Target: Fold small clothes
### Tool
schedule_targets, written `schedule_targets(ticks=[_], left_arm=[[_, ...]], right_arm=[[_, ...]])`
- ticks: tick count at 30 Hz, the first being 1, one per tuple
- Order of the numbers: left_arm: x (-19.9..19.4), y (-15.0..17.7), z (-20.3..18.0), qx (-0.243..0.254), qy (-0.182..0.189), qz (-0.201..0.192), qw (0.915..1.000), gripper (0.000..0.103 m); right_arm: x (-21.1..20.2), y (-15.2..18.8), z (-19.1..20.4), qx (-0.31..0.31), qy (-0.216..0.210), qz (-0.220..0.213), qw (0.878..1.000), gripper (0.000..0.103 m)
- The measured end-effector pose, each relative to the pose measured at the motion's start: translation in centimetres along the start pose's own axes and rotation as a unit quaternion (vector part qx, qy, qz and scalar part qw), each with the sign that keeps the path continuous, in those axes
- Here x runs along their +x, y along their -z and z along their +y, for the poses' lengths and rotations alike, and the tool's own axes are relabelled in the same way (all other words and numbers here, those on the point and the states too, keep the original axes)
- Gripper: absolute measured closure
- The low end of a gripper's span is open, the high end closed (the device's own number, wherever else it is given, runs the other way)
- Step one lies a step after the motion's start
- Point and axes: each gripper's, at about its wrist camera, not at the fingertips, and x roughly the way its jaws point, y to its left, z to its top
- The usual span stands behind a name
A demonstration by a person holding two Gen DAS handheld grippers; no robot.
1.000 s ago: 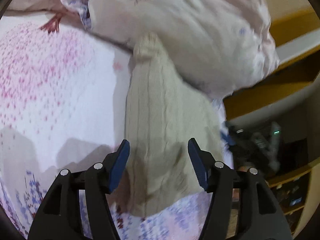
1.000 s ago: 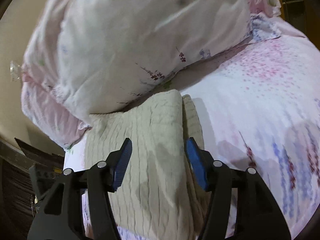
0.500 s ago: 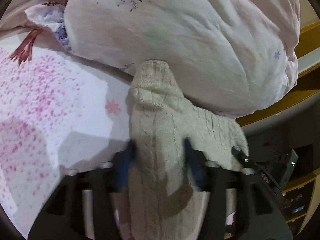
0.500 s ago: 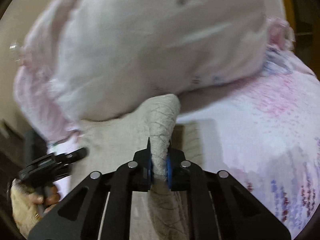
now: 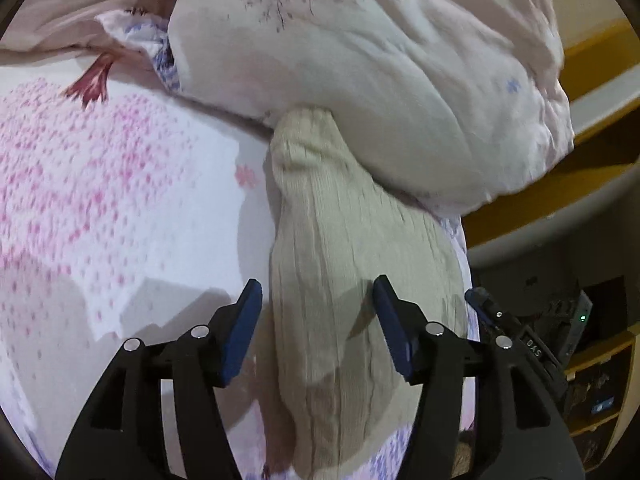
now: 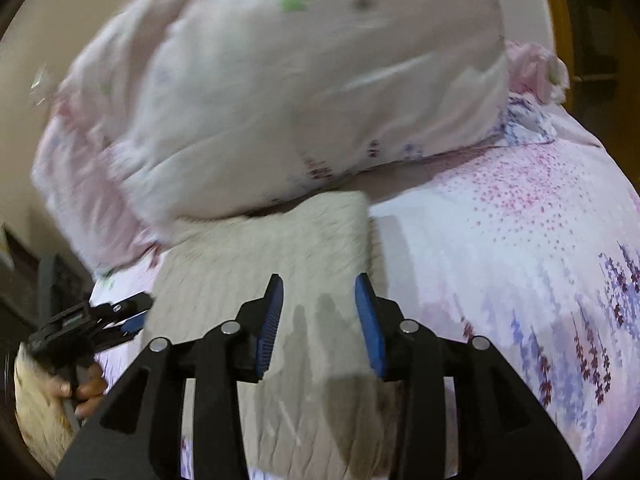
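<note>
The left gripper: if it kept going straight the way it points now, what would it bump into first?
Most likely the cream knit garment lying on the bed, right ahead of the left gripper, whose jaws are opening with nothing pinched. The big pillow is farther on; depth is hard to judge.

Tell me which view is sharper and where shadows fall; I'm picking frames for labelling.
Left wrist view: fairly crisp on the cream knit garment, slight smear on the pink-dotted bedsheet; gripper shadows fall on sheet and knit. Right wrist view: motion blur across the pillow and knit; jaw shadows darken the fabric below. Both views bend at the fisheye edges.
</note>
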Motion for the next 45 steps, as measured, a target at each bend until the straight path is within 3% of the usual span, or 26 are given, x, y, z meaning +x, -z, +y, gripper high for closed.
schedule_targets(ticks=[3, 7, 14, 15, 17, 18, 19, 22, 25, 29, 33, 34, 38, 41, 45], left_arm=[[0.1, 1.3, -0.7, 0.012, 0.003, 0.003, 0.9999, 0.040], [0.8, 2.0, -0.9, 0.030, -0.016, -0.002, 0.9994, 0.036], [1.8, 2.5, -0.7, 0.025, -0.018, 0.005, 0.9995, 0.030], [2.0, 2.4, -0.9, 0.018, -0.010, 0.009, 0.9997, 0.030], [1.5, 2.1, -0.5, 0.010, 0.007, 0.013, 0.9998, 0.030], [1.2, 2.0, -0.3, 0.009, 0.008, 0.012, 0.9999, 0.030], [1.2, 2.0, -0.1, 0.007, 0.011, 0.015, 0.9998, 0.030], [1.6, 1.9, 0.3, -0.006, 0.026, 0.028, 0.9992, 0.030], [2.7, 1.9, 0.1, -0.016, 0.040, 0.038, 0.9983, 0.030], [3.5, 1.6, -0.2, -0.020, 0.045, 0.039, 0.9980, 0.029], [4.3, 1.5, -1.0, -0.013, 0.044, 0.033, 0.9984, 0.029], [4.5, 1.5, -1.2, -0.009, 0.042, 0.032, 0.9986, 0.029], [4.9, 1.7, -1.6, -0.004, 0.042, 0.032, 0.9986, 0.042], [4.3, 1.6, -1.4, 0.003, 0.056, 0.036, 0.9978, 0.053], [2.8, 1.5, -1.6, 0.017, 0.067, 0.040, 0.9968, 0.057]], right_arm=[[-0.2, 1.4, 0.5, -0.033, 0.006, 0.013, 0.999, 0.065], [1.3, 2.8, 0.6, -0.053, 0.065, 0.045, 0.995, 0.067], [1.5, 2.9, -0.4, -0.022, 0.066, 0.050, 0.996, 0.066], [0.9, 2.6, -0.6, -0.010, 0.051, 0.047, 0.998, 0.063], [-0.4, 1.6, -1.8, 0.039, -0.002, 0.032, 0.999, 0.046], [-1.0, 1.0, -2.8, 0.067, -0.029, 0.022, 0.997, 0.033], [-1.1, 0.6, -3.3, 0.081, -0.036, 0.020, 0.996, 0.029], [0.3, -0.2, -5.3, 0.116, -0.033, 0.048, 0.991, 0.029], [2.5, -0.1, -6.7, 0.148, -0.066, 0.084, 0.983, 0.029], [4.1, -0.2, -6.8, 0.148, -0.080, 0.102, 0.981, 0.029], [5.0, 0.2, -6.1, 0.133, -0.102, 0.104, 0.980, 0.039], [5.1, 0.3, -5.8, 0.125, -0.103, 0.105, 0.981, 0.052], [5.3, 0.9, -5.7, 0.144, -0.133, 0.102, 0.975, 0.071], [4.4, 0.9, -5.1, 0.152, -0.148, 0.089, 0.973, 0.074], [2.8, 0.6, -2.8, 0.138, -0.165, 0.068, 0.974, 0.076]])
